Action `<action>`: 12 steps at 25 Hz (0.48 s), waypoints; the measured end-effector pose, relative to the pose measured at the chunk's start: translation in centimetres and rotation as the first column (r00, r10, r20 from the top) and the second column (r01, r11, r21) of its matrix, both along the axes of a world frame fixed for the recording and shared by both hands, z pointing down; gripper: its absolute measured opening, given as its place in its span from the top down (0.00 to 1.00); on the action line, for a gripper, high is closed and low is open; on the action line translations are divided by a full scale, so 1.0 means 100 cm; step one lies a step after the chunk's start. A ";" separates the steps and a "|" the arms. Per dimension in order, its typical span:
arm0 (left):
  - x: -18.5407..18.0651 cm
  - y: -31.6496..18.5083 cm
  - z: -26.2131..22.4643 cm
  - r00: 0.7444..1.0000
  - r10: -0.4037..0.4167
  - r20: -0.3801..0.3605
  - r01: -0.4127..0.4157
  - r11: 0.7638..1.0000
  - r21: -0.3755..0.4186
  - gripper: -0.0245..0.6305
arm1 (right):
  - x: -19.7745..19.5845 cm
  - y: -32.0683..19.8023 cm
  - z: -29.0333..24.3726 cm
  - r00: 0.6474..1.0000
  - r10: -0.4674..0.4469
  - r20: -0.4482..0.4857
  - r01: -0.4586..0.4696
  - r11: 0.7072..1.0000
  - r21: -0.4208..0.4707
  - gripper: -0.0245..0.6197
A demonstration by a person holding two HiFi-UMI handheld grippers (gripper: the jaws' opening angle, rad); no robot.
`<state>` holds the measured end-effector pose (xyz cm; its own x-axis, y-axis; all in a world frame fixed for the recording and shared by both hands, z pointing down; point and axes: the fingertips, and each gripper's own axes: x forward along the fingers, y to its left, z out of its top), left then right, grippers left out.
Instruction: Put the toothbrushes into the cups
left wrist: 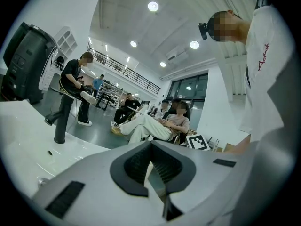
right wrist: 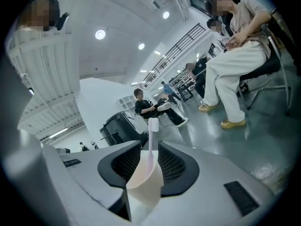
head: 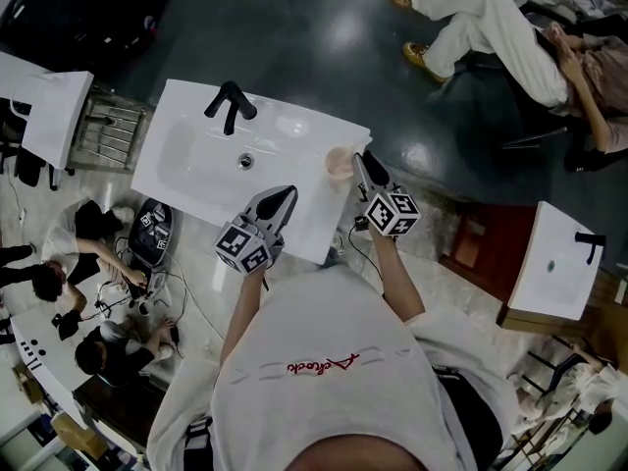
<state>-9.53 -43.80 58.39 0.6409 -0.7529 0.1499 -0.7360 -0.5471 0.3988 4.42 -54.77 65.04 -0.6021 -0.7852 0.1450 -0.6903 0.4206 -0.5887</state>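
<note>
A pale pink cup point(head: 339, 163) stands on the right rim of the white sink point(head: 196, 155). In the right gripper view the cup point(right wrist: 146, 185) sits low between the jaws, with a white and pink toothbrush point(right wrist: 152, 131) upright in it, bristles up. My right gripper point(right wrist: 149, 145) is open: its pads stand clear of the brush on both sides. In the head view the right gripper point(head: 365, 165) points at the cup from the near side. My left gripper point(head: 285, 198) hovers over the sink's front edge, shut and empty, its tips point(left wrist: 151, 145) meeting.
A black faucet point(head: 231, 106) rises at the back of the basin, with the drain point(head: 245, 161) in the middle. A second white sink point(head: 559, 263) stands at the right. A seated person point(head: 491, 27) is beyond the sink; others crouch at the lower left among cables.
</note>
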 end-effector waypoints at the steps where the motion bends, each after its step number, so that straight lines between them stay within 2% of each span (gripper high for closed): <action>1: 0.000 0.000 0.000 1.000 0.001 -0.001 -0.001 1.000 0.002 0.95 | 0.001 0.001 0.000 1.000 0.001 -0.002 -0.001 1.000 0.002 0.79; 9: 0.009 0.001 -0.003 0.999 0.037 -0.009 -0.037 0.999 0.026 0.95 | 0.005 0.016 -0.007 0.999 -0.001 -0.037 0.002 1.000 0.024 0.79; 12: 0.015 0.004 -0.007 0.998 0.060 -0.015 -0.060 0.997 0.038 0.95 | 0.008 0.025 -0.012 0.999 0.004 -0.041 -0.003 0.999 0.035 0.82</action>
